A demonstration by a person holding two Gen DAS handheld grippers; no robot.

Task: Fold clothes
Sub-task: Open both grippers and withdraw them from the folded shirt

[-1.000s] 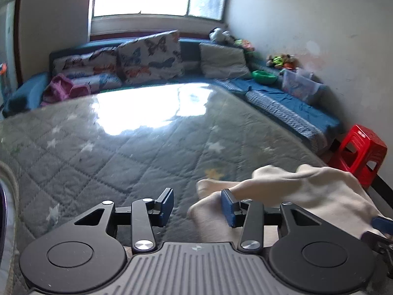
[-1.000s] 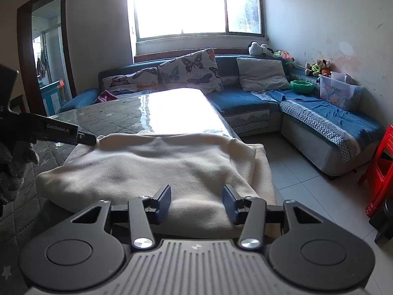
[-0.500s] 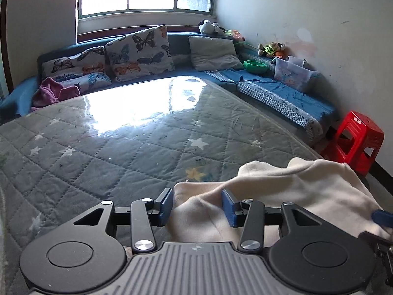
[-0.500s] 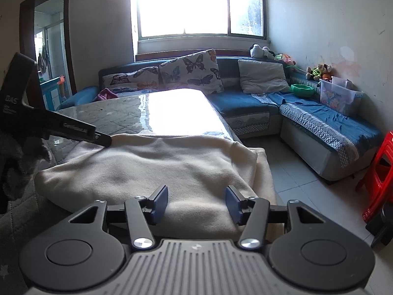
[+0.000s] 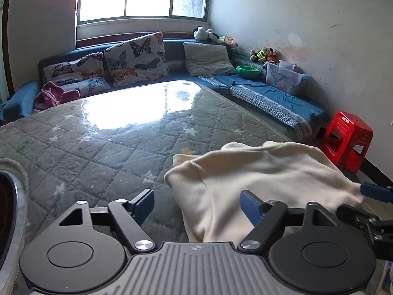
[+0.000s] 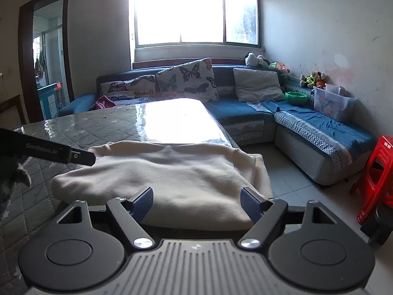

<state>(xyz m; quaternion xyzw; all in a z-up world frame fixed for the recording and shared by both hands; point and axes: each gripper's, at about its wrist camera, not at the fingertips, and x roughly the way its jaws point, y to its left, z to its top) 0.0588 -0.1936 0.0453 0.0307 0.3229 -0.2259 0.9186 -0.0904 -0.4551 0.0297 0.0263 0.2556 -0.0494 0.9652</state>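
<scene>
A cream fleece garment [image 6: 167, 172] lay folded over on the near right corner of a grey quilted, star-patterned table cover [image 5: 103, 142] under a glossy clear sheet, its right edge hanging past the table's edge. Window glare whitened the far middle of that sheet.

The left gripper [image 5: 197, 202] hovered low over the garment's left end with its 2 blue-padded fingers [image 5: 145, 202] spread wide, holding nothing; cloth lay between and beneath them. The right gripper [image 6: 196, 200] sat at the garment's near edge, its jaws equally wide apart and gripping nothing. In the right wrist view, the left gripper's black finger reached in from the left to the garment's far left corner; whether it touched the cloth could not be told.

Behind the table ran a dark blue L-shaped sofa [image 6: 245, 113] with 2 butterfly-print cushions [image 6: 186, 78], a plain grey cushion [image 6: 258, 87] and a crumpled pink cloth [image 5: 55, 94] at its left end. On the sofa's right wing stood a green bowl [image 6: 296, 97] and a clear plastic storage box [image 6: 334, 102], with soft toys [image 6: 313, 78] along the backrest. A red plastic stool [image 5: 346, 140] stood on the tiled floor by the scuffed white wall [image 5: 319, 24]. A wide window [image 6: 194, 9] lit the room, and a dark-framed doorway [image 6: 46, 49] opened at left.
</scene>
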